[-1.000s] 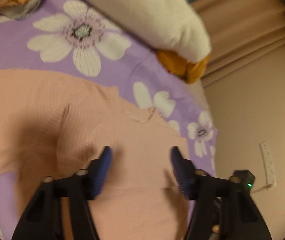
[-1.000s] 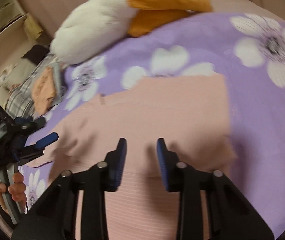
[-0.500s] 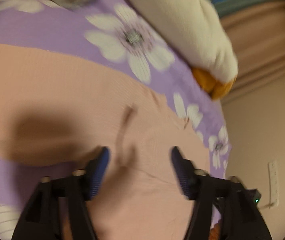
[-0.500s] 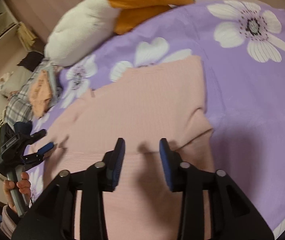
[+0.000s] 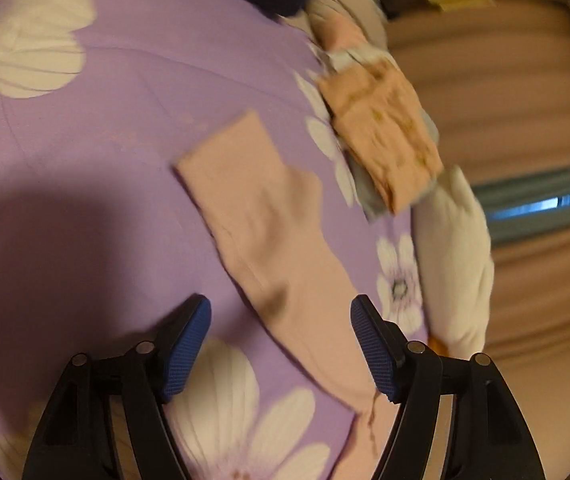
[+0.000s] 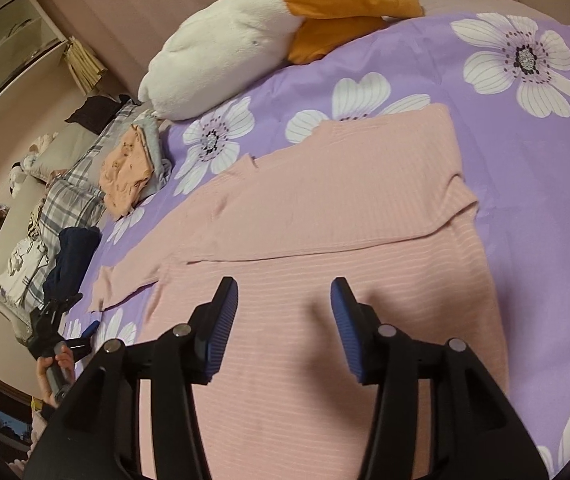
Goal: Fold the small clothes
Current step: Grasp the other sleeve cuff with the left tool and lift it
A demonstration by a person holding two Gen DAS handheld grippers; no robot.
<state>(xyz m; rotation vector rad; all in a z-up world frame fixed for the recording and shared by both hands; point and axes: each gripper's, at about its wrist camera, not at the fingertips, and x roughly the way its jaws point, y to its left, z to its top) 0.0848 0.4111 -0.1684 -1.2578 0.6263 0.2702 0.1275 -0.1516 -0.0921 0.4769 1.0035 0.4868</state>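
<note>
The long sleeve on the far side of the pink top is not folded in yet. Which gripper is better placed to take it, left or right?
Left, probably. The left gripper has open jaws just short of the unfolded sleeve. The right gripper hangs over the body of the pink top, away from that sleeve.

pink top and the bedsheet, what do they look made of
Pink top: looks like a soft ribbed knit, matte; fine parallel ribs run across it and it lies limp in flat folds. Bedsheet: seems a smooth woven cloth, perhaps cotton, with a slight sheen; its white flowers look printed and it creases finely. The exact fibre of either cannot be told.
</note>
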